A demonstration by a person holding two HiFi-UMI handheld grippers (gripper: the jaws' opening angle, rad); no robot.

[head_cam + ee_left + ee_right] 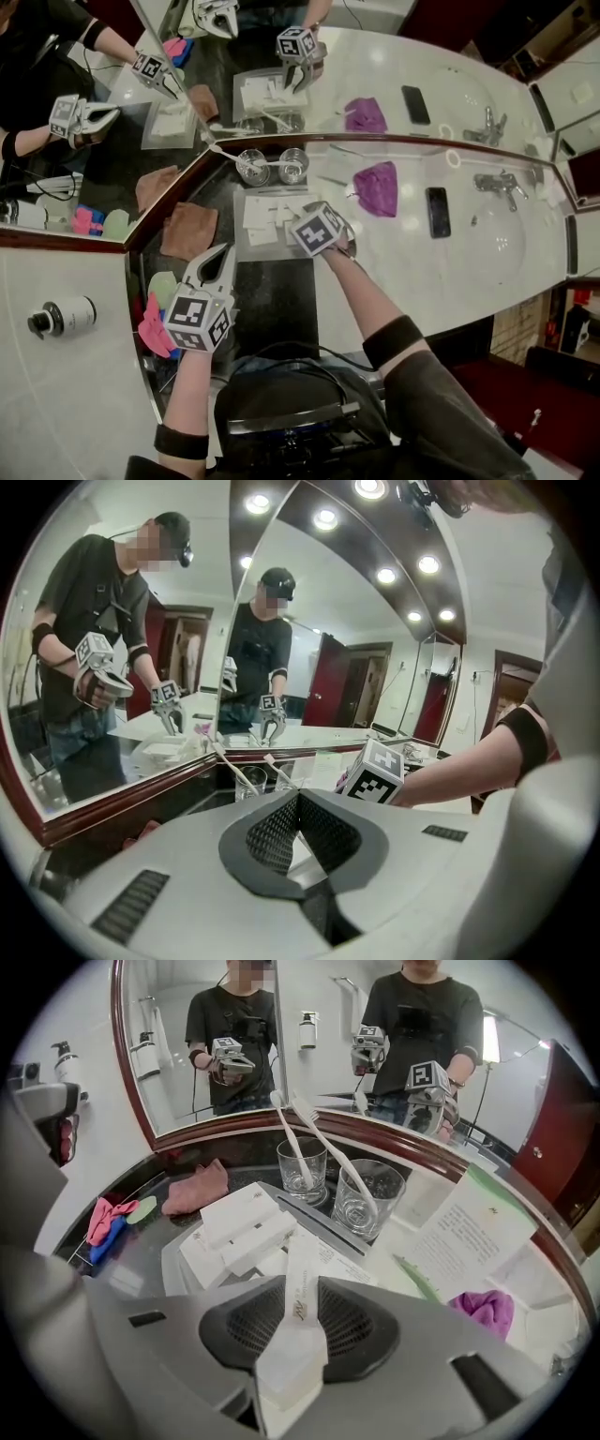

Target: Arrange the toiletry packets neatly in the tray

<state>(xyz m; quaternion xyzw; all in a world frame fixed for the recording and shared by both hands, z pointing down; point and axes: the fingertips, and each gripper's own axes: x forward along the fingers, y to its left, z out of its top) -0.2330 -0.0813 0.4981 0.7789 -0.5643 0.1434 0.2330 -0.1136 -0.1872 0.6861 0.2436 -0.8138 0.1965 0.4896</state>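
Observation:
A clear tray [246,236] on the dark counter holds several white toiletry packets [267,211]. In the right gripper view the boxes [239,1227] lie side by side inside the tray [173,1262]. My right gripper [298,1330] is shut on a long white toiletry packet [300,1283] and tilts down just over the tray's near right part; in the head view its marker cube [317,230] hides the jaws. My left gripper [225,255] is shut and empty, nearer to me and left of the tray, with its pads [323,832] meeting.
Two glasses [302,1168] [367,1199] with toothbrushes stand right behind the tray against the mirror. A brown cloth [187,231] lies to its left, a printed card [473,1232] and purple cloth [377,187] to its right. Further right are a phone [437,212] and the sink faucet [502,183].

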